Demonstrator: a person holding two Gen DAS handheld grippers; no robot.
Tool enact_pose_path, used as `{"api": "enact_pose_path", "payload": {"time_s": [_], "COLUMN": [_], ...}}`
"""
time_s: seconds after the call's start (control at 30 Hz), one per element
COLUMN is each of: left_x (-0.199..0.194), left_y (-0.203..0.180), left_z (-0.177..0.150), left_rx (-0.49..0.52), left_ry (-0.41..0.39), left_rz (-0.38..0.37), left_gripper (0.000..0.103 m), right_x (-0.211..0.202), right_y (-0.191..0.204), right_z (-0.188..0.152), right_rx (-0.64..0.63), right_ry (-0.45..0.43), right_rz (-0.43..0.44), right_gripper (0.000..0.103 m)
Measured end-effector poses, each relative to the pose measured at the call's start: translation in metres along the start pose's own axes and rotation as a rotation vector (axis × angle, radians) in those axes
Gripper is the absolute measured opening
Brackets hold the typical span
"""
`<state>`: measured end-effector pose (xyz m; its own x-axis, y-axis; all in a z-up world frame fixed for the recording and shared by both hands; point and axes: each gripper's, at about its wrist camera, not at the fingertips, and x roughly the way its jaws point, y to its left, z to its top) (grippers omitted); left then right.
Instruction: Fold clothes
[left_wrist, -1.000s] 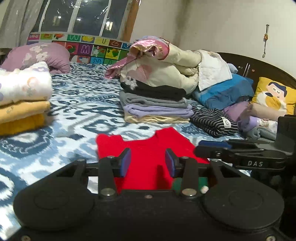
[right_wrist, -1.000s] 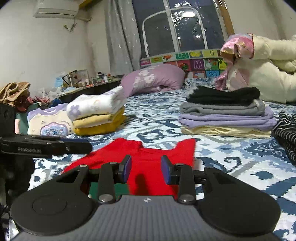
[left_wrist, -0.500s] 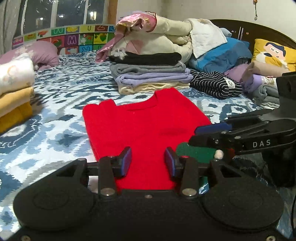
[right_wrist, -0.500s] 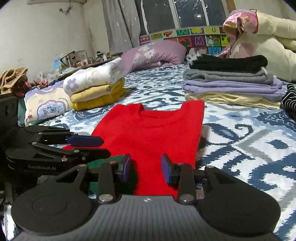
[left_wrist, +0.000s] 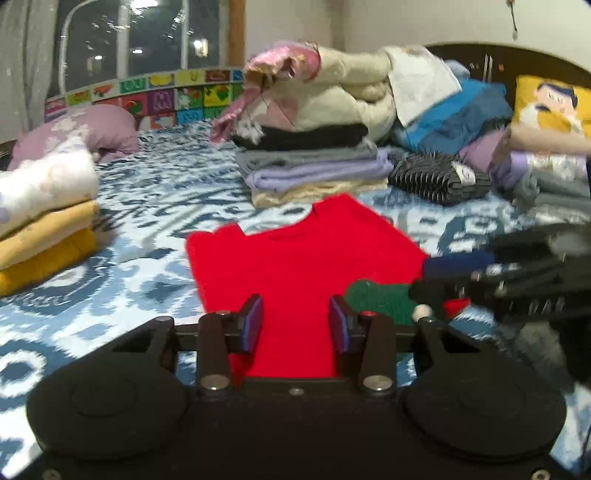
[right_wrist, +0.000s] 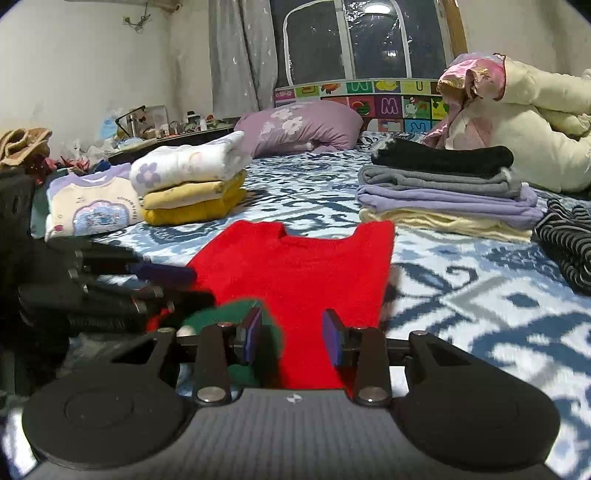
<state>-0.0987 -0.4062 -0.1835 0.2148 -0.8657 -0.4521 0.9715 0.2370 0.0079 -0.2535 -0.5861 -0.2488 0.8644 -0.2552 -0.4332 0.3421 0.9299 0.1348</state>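
A red sweater (left_wrist: 306, 273) lies flat on the blue-patterned bed (left_wrist: 147, 206), collar at the far end, with a green patch (left_wrist: 380, 299) at its near edge. The left gripper (left_wrist: 295, 328) and right gripper (right_wrist: 291, 336) hover over the near hem side by side, jaws spread, pinching nothing. Folded stacks sit far left (right_wrist: 192, 184) and far right (right_wrist: 443, 192).

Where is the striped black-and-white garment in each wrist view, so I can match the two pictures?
Left wrist view: the striped garment sits right of centre, just right of the folded stack.
Right wrist view: the striped garment lies at the far right edge, partly cut off.
Shared landmark: the red sweater lies flat on the bed, low in the middle of both views.
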Motion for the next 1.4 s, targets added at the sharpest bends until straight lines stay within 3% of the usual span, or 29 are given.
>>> {"api": "enact_pose_path", "payload": {"time_s": [0.1, 0.23, 0.57, 0.67, 0.83, 1.0, 1.2, 1.4], "left_x": [-0.009, 0.011, 0.018, 0.010, 0.004, 0.037, 0.069, 0.073], "left_y": [-0.006, -0.013, -0.010, -0.006, -0.003, 0.010, 0.018, 0.016], "left_z": [-0.003, -0.018, -0.026, -0.015, 0.017, 0.030, 0.011, 0.005], "left_rx": [0.010, 0.052, 0.044, 0.024, 0.018, 0.003, -0.012, -0.012], "left_ry": [0.002, 0.091, 0.104, 0.118, -0.007, -0.015, 0.083, 0.096], "left_rz": [0.001, 0.000, -0.018, -0.034, 0.039, 0.042, 0.021, 0.030], "left_gripper": [0.038, 0.038, 0.040, 0.041, 0.041, 0.041, 0.040, 0.040], "right_x": [-0.008, -0.005, 0.010, 0.001, -0.006, 0.021, 0.055, 0.066], "right_y": [0.006, 0.008, -0.002, 0.002, 0.013, 0.013, -0.006, -0.018], "right_z": [-0.001, -0.005, -0.013, -0.006, 0.015, 0.039, 0.029, 0.020], "right_rx": [-0.011, -0.011, 0.037, 0.026, -0.085, -0.117, -0.055, 0.013], "right_ry": [-0.015, 0.014, 0.084, 0.083, -0.018, -0.039, 0.079, 0.132], "right_rz": [-0.016, -0.034, 0.003, 0.007, -0.027, -0.020, 0.011, 0.050], "right_gripper": [0.036, 0.037, 0.038, 0.037, 0.037, 0.036, 0.036, 0.036]}}
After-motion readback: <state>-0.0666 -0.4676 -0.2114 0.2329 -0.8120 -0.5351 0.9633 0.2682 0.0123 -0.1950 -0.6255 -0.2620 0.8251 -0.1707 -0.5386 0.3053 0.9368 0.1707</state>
